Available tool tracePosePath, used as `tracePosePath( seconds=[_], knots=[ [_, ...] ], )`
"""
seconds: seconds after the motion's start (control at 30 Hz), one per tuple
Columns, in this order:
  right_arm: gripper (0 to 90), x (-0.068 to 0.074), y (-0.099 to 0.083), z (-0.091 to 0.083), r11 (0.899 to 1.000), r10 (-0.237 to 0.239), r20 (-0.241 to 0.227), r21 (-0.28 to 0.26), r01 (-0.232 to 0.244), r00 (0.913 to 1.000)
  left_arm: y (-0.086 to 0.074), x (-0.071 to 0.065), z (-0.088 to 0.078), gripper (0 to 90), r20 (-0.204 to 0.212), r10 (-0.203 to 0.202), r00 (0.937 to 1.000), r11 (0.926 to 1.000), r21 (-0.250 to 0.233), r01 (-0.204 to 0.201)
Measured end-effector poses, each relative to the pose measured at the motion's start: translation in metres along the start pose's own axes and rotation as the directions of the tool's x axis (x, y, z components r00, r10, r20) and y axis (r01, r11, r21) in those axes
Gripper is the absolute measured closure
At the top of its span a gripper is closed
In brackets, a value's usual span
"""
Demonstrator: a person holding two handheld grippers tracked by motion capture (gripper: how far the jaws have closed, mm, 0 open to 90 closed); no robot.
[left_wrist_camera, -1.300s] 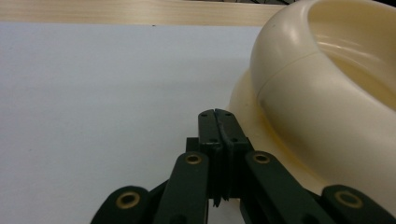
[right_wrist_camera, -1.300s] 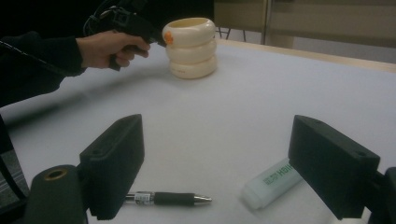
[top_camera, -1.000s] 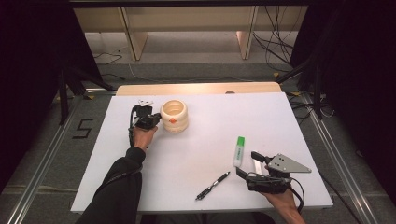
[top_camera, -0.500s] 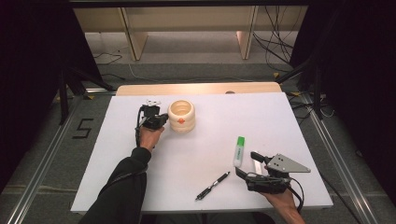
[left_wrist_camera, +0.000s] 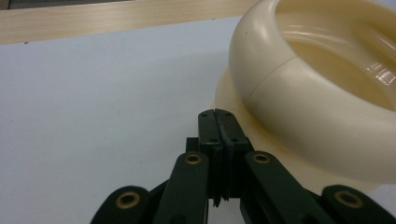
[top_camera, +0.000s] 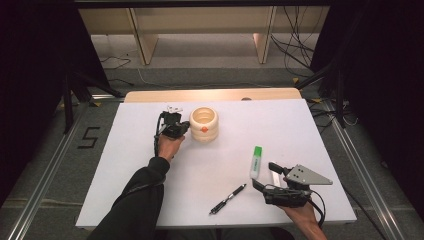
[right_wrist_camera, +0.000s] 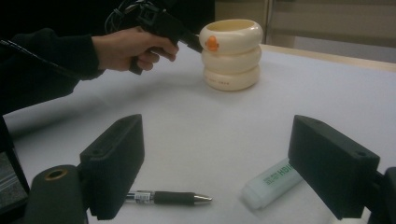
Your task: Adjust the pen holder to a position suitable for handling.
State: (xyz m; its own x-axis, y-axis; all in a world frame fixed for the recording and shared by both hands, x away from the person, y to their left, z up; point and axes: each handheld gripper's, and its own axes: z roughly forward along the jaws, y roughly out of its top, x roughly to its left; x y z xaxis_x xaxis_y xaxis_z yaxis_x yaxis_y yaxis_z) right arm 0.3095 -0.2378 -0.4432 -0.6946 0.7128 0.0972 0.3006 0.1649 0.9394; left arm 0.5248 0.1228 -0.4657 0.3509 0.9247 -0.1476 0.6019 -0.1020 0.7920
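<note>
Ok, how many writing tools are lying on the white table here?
2. A black ballpoint pen lies near the table's front edge, left of the right gripper. A white highlighter with a green cap lies just beyond that gripper's open jaws. None looks hidden.

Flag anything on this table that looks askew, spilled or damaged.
Nothing stands out. The cream ringed plastic cup stands upright, with no spill around it. The black pen and green-capped white marker lie flat and apart on the white table; both look intact.

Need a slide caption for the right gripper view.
Open right gripper frames a pen and highlighter; beyond, cream ringed cup.
</note>
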Motion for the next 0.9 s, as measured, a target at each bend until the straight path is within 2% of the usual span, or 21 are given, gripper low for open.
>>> tracePosePath(
  seconds=[0.23,0.7,0.8,0.9],
  knots=[
    [19.3,0.000,0.000,0.000,1.000,0.000,0.000,-0.001,0.000,1.0000,0.004,-0.010,0.001,89.1,0.022,0.012,0.9997,0.9999,-0.005,-0.012],
    [19.3,0.001,0.000,0.000,1.000,-0.002,-0.002,-0.002,0.002,1.0000,0.004,-0.019,0.004,89.0,0.033,0.024,0.9992,0.9997,-0.006,-0.023],
    [19.4,0.000,0.000,0.000,1.000,-0.002,-0.002,-0.001,0.002,1.0000,0.005,-0.020,0.004,88.9,0.021,0.035,0.9992,0.9994,-0.005,-0.034],
    [19.3,0.001,0.000,-0.001,1.000,-0.004,-0.002,-0.004,0.004,1.0000,0.004,-0.016,0.001,82.8,0.018,0.026,0.9995,0.9996,0.006,-0.026]
  ],
)
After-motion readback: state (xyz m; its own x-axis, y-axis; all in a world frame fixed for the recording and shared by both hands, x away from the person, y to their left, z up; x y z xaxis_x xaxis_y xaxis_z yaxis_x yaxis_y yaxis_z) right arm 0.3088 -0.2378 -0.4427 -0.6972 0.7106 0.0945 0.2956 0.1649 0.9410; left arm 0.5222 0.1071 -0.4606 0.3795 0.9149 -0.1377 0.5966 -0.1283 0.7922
